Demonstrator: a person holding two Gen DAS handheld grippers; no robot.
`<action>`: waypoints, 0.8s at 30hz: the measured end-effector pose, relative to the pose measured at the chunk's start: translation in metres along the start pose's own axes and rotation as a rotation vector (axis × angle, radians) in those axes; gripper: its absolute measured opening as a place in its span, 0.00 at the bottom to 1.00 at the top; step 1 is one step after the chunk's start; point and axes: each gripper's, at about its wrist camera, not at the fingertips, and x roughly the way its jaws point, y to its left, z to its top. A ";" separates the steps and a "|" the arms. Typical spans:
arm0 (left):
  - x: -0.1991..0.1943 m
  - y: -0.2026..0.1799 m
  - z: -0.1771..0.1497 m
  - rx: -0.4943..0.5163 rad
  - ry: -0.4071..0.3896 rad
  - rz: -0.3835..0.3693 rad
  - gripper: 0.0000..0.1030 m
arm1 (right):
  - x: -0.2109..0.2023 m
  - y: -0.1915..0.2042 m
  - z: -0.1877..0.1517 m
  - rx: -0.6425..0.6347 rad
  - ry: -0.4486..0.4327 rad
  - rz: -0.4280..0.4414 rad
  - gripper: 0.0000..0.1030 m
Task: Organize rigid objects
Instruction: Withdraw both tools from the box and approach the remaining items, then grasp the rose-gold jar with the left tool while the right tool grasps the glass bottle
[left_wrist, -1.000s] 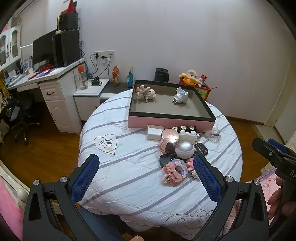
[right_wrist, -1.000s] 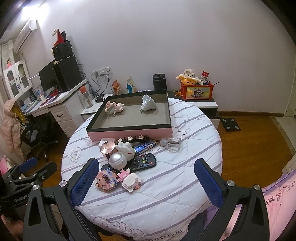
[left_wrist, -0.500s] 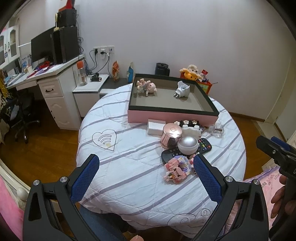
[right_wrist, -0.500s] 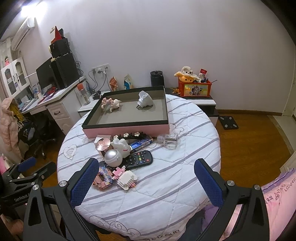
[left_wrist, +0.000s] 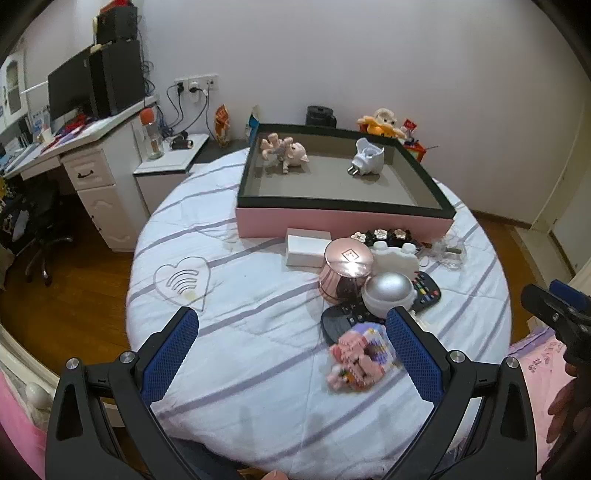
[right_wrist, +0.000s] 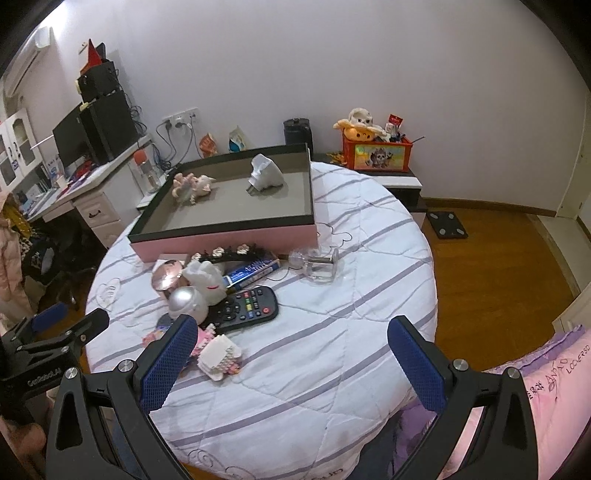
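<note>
A pink tray with a dark rim stands at the far side of the round table. In it lie a pink pig figure and a white plug adapter. In front of it sits a heap: a white box, a rose-gold cup, a silver ball, a black remote, a pink brick model, a white brick house and a clear glass piece. My left gripper is open above the near table. My right gripper is open and empty.
A desk with a monitor and a white cabinet stand at the left. A black chair is beside the desk. An orange toy crate sits behind the table. Pink bedding lies at the near right.
Both grippers have moved closer to the table and a little lower. The objects on the table have not moved. Both stay open.
</note>
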 end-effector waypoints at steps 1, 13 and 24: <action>0.006 -0.001 0.002 0.001 0.005 0.000 1.00 | 0.004 -0.001 0.001 0.002 0.007 -0.001 1.00; 0.061 -0.015 0.019 0.013 0.067 -0.016 1.00 | 0.057 -0.014 0.014 0.000 0.068 -0.036 1.00; 0.082 -0.017 0.026 -0.002 0.080 -0.049 1.00 | 0.101 -0.023 0.026 -0.007 0.112 -0.051 1.00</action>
